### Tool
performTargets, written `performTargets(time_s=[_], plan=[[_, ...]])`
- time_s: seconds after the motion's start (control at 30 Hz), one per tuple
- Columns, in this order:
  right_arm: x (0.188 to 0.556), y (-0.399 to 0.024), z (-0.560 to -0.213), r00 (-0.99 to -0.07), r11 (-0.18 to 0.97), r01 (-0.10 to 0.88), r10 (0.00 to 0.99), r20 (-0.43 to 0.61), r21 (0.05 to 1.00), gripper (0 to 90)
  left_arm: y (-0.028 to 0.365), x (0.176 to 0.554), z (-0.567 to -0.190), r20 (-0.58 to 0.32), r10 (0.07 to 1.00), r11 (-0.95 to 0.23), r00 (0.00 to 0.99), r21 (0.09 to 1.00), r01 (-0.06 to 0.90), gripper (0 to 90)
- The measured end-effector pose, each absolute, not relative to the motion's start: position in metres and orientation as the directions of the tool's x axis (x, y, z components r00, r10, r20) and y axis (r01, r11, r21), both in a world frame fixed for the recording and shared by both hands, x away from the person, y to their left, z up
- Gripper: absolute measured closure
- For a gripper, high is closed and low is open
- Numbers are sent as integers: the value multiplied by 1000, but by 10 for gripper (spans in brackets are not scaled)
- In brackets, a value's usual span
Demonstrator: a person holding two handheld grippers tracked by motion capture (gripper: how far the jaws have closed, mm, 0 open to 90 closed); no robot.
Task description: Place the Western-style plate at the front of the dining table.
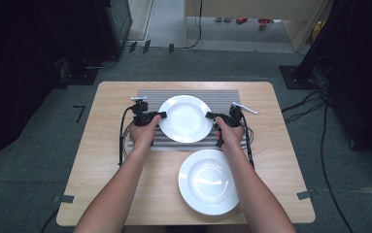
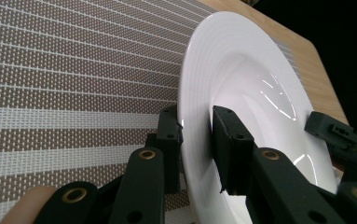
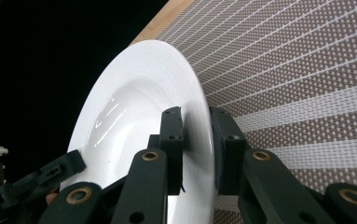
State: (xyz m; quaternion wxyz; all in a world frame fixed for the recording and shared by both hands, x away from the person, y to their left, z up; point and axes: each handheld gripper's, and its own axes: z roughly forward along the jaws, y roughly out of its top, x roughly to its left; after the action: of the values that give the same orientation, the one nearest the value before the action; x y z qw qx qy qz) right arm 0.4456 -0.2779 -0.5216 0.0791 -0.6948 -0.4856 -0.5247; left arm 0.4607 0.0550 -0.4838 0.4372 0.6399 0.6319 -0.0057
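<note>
A person holds 1 white plate [image 1: 185,118] with 2 claws, each one gripping the rim from an opposite side. The left claw [image 1: 160,115] is clenched on the plate's left edge, and in the left gripper view its jaws pinch the rim [image 2: 195,135] between them. The right claw [image 1: 210,115] is clenched on the right edge in the same way, one jaw on each face of the rim [image 3: 197,135]. The plate is over the striped woven placemat [image 1: 147,94], at the far middle of the wooden surface [image 1: 106,160]; I cannot tell if it rests on the mat or is lifted a little. A second white plate [image 1: 209,181] lies near the front edge, apart from the first.

The risk, in my judgement, is slipping: the glazed rim is smooth and each claw holds only a narrow part, so uneven lifting or a loosened claw could tilt the plate, and it could fall on the second plate or the surface and chip.

No brand, label or writing can be read.
</note>
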Motion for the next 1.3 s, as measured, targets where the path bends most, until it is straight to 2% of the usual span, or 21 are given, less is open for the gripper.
performTargets(time_s=[0.13, 0.2, 0.5, 0.6, 0.97, 1.0, 1.03, 1.07, 1.1, 1.13, 1.17, 1.2, 1.23, 1.27, 1.3], plan=[[449, -278, -528, -10, -528, 754, 586, 810, 391, 784, 53, 466, -489, -550, 814, 175, 184, 535, 826, 736], [454, -277, -525, -12, -506, 761, 615, 788, 406, 779, 53, 469, -490, -560, 810, 183, 174, 523, 832, 734], [469, -272, -519, -8, -522, 749, 608, 794, 407, 792, 56, 478, -492, -542, 829, 199, 139, 518, 832, 718], [475, -268, -521, -14, -491, 764, 637, 770, 420, 786, 57, 479, -494, -519, 842, 176, 146, 520, 836, 706], [479, -266, -523, -33, -496, 750, 633, 774, 438, 793, 57, 480, -497, -498, 851, 157, 165, 541, 826, 692], [479, -265, -522, -47, -483, 746, 649, 759, 459, 773, 55, 479, -497, -478, 861, 141, 173, 552, 822, 676], [478, -264, -522, -55, -473, 740, 665, 745, 477, 698, 52, 477, -495, -430, 880, 96, 201, 576, 811, 660], [478, -263, -520, -65, -462, 728, 689, 722, 507, 606, 52, 475, -494, -415, 881, 76, 227, 597, 798, 622], [477, -263, -519, -72, -447, 716, 717, 693, 536, 557, 52, 473, -494, -410, 880, 69, 242, 613, 787, 570], [477, -263, -519, -72, -447, 716, 717, 693, 536, 557, 52, 473, -494, -410, 880, 69, 242, 613, 787, 522], [475, -262, -516, -82, -427, 716, 734, 674, 553, 513, 54, 471, -494, -406, 881, 71, 243, 620, 781, 522], [472, -263, -511, -109, -384, 707, 770, 628, 594, 474, 56, 470, -494, -406, 882, 74, 240, 622, 780, 438], [472, -263, -511, -109, -384, 707, 770, 628, 594, 474, 59, 469, -493, -407, 882, 78, 238, 622, 779, 438], [465, -267, -504, -116, -384, 683, 783, 611, 622, 437, 64, 465, -492, -400, 886, 75, 233, 621, 780, 352], [465, -267, -504, -116, -384, 683, 783, 611, 622, 437, 64, 465, -492, -400, 886, 75, 233, 621, 780, 305]])
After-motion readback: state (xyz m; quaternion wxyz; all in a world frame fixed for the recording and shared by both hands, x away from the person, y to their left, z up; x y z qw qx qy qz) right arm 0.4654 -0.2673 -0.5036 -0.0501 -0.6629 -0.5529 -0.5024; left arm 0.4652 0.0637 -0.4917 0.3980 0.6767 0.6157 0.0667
